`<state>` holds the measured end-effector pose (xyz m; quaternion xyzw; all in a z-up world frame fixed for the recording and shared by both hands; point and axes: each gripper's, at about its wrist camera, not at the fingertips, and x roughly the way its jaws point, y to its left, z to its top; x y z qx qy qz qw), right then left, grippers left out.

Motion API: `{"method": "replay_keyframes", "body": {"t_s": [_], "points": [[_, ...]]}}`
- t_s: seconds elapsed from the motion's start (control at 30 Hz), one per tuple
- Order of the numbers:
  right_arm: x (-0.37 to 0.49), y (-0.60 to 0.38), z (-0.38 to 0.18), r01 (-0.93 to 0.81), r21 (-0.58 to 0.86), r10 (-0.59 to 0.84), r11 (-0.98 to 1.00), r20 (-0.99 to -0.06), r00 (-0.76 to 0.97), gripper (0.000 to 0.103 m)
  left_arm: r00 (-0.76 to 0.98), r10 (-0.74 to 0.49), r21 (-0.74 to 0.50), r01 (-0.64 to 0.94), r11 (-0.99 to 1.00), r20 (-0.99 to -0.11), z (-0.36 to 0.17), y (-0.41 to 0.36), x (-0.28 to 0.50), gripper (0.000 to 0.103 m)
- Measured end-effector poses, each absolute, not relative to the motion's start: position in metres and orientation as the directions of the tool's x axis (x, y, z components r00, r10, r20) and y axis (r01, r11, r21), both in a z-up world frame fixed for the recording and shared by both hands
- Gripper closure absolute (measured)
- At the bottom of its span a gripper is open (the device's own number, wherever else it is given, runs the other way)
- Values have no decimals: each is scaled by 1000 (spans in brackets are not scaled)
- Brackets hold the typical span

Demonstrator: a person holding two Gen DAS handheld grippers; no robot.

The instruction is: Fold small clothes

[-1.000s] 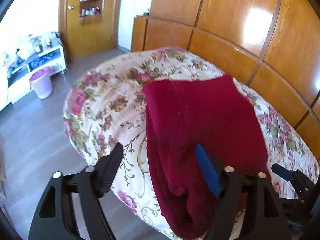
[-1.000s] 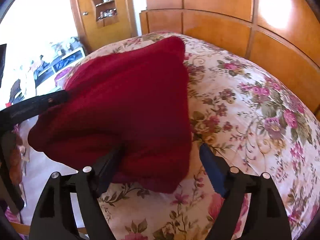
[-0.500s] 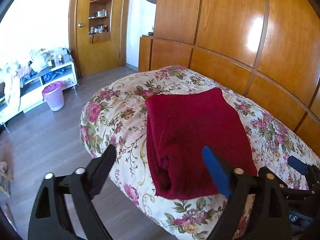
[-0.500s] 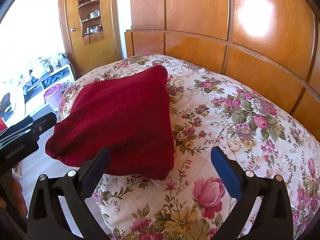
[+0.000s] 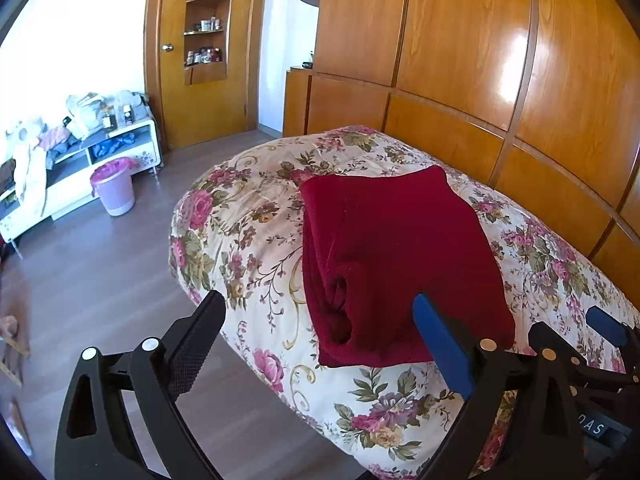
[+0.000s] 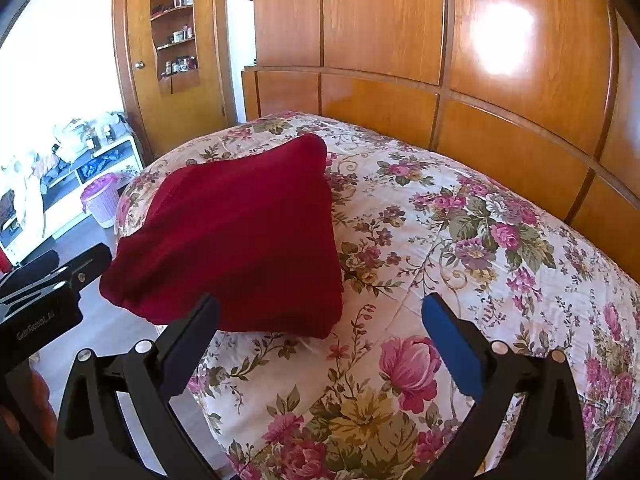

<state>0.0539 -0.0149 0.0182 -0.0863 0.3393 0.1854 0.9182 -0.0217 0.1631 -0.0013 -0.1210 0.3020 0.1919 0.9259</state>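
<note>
Both tools are backing away from a folded dark red garment (image 5: 400,256) that is lying on a bed covered by a floral quilt (image 5: 248,216). A second ago the garment was filling most of each wrist view, with its near end sitting between the fingers of each tool; now it is looking smaller and farther off, and the wooden wall panelling (image 5: 460,52) and the floor (image 5: 100,264) are showing more widely. The left tool (image 5: 320,340) has just been opening its jaws and is now spread wide, with nothing gripped; the near edge of the garment is appearing between its fingers but the pads are not pressing on it. The right tool (image 6: 320,336) has likewise just been opening and is standing fully spread over bare quilt, holding nothing, with the garment lying just beyond its black finger. In my judgement this is meaning the fold on this piece is finished and released, and the hands are getting free for whatever comes next. Counting what is showing: 1 red garment, folded into a thick rectangle with rolled layers visible at its near end; 2 tools, each with 1 black finger and 1 blue finger; 1 bed; 1 pink waste bin (image 5: 114,184) on the floor; 1 white shelf unit (image 5: 80,152) piled with clutter; 1 wooden door (image 5: 200,52) with a shelved niche.
</note>
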Motion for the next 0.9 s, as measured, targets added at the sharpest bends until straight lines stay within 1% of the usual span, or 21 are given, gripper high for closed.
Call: {"method": "replay_keyframes", "body": {"t_s": [0.13, 0.17, 0.33, 0.7, 0.8, 0.9], "points": [[52, -14, 21, -394, -28, 284, 919, -647, 708, 3, 742, 287, -101, -429, 897, -606, -2, 164, -24, 9], [52, -14, 22, -395, -27, 286, 918, -644, 709, 3, 740, 291, -98, -432, 896, -606, -1, 165, -25, 5], [50, -10, 23, -407, -35, 291, 913, -641, 710, 3, 742, 310, -85, -442, 893, -595, 0, 163, -27, 5], [48, -6, 22, -412, -37, 294, 910, -642, 708, 3, 733, 293, -93, -436, 895, -613, 0, 163, -28, 5], [47, -6, 22, -411, -37, 294, 911, -641, 709, 3, 733, 306, -84, -443, 893, -607, 2, 161, -31, 5], [48, -8, 22, -406, -29, 294, 913, -642, 708, 3, 745, 288, -112, -436, 893, -602, 4, 162, -34, 4]]}}
